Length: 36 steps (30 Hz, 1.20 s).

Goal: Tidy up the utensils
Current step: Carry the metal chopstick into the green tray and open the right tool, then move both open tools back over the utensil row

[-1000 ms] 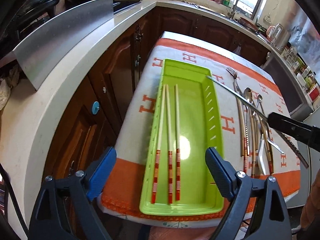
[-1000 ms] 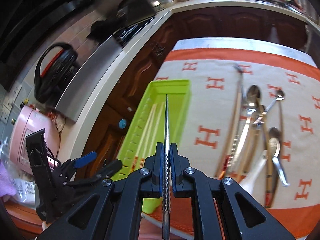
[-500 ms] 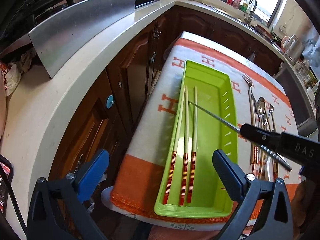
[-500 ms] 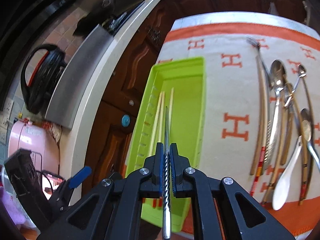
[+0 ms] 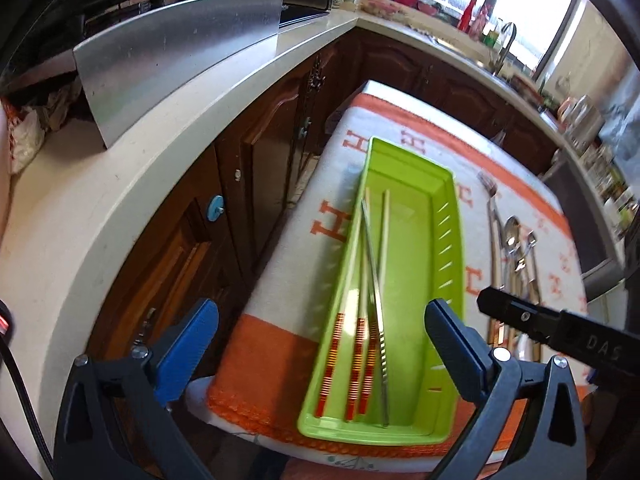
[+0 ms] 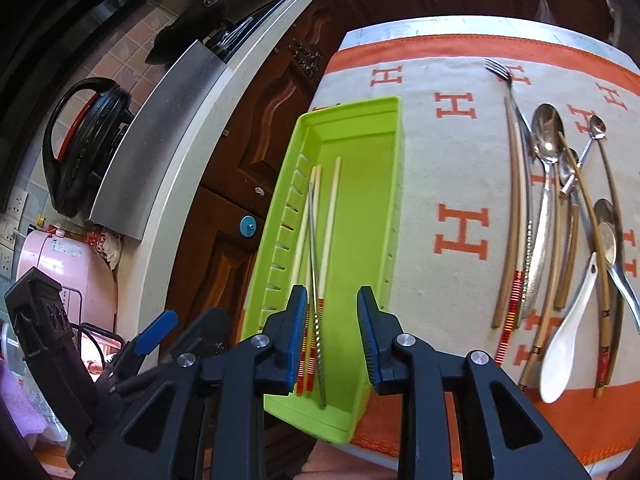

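A lime green tray [image 5: 456,216] lies lengthwise on the orange-and-white cloth [image 6: 460,232]. Three wooden chopsticks with red bands [image 5: 352,248] rest along its left side. A metal chopstick [image 5: 374,280] lies across them, free of any grip. My right gripper [image 6: 333,300] hovers over the tray's near end. Its jaws are opening, and the metal chopstick [image 6: 314,264] lies below the gap, untouched by the pads. My left gripper [image 5: 320,312] stands wide open above the tray's near end, holding nothing.
Right of the tray, loose utensils lie on the cloth: a fork [image 6: 498,70], several metal spoons [image 6: 548,128], a white ceramic spoon [image 6: 568,332] and more chopsticks [image 6: 516,240]. A pale counter [image 5: 100,208] with a steel panel [image 5: 176,52] runs along the left, above wooden cabinets.
The right gripper carried the metal chopstick over the tray, lowered it and let go; its jaws have parted. The chopstick now lies in the tray. The left gripper widened slightly.
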Available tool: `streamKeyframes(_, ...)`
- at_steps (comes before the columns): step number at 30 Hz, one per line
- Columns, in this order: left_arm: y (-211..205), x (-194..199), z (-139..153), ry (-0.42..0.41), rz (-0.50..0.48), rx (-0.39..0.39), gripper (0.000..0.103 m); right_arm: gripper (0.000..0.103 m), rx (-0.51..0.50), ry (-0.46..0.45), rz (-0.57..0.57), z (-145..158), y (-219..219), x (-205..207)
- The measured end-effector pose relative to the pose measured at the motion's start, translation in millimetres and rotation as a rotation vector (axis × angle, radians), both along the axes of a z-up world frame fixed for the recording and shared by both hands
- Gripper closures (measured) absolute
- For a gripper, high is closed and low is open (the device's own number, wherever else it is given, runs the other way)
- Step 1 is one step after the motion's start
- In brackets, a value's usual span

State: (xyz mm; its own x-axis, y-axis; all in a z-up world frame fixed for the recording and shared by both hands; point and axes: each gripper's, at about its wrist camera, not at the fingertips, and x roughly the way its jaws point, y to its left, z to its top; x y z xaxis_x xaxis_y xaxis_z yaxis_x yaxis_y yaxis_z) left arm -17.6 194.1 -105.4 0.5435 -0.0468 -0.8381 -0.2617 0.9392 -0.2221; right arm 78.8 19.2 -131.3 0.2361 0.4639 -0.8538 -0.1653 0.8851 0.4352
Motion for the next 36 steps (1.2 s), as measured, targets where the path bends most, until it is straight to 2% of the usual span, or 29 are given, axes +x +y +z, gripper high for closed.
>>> streamKeyframes(2,-1.4,1.2,-0.2,0.004,-0.012,-0.014,0.001,0.077,-0.005,-0.005,-0.005,1.1,-5.3,-2.3)
streamKeyframes(7,-12.9,2.6,0.3,0.022,-0.045,0.013,0.001,0.076,-0.013,-0.024,-0.013,6.0,-17.5,-8.6)
streamKeyframes(13,-23.2,3.0,1.7,0.029,-0.071,0.044,0.001,0.069,-0.023,-0.055,-0.026,14.1,-31.3,-15.0)
streamKeyframes(22,-39.4,6.8,5.9,0.033,-0.099,0.083,0.001,0.068,-0.012,-0.068,-0.08,18.6,-64.3,-16.4)
streamKeyframes(36,-83.0,31.2,19.9,0.025,-0.173,0.096,0.001,0.068,-0.011,-0.097,-0.199,20.6,-134.6,3.0)
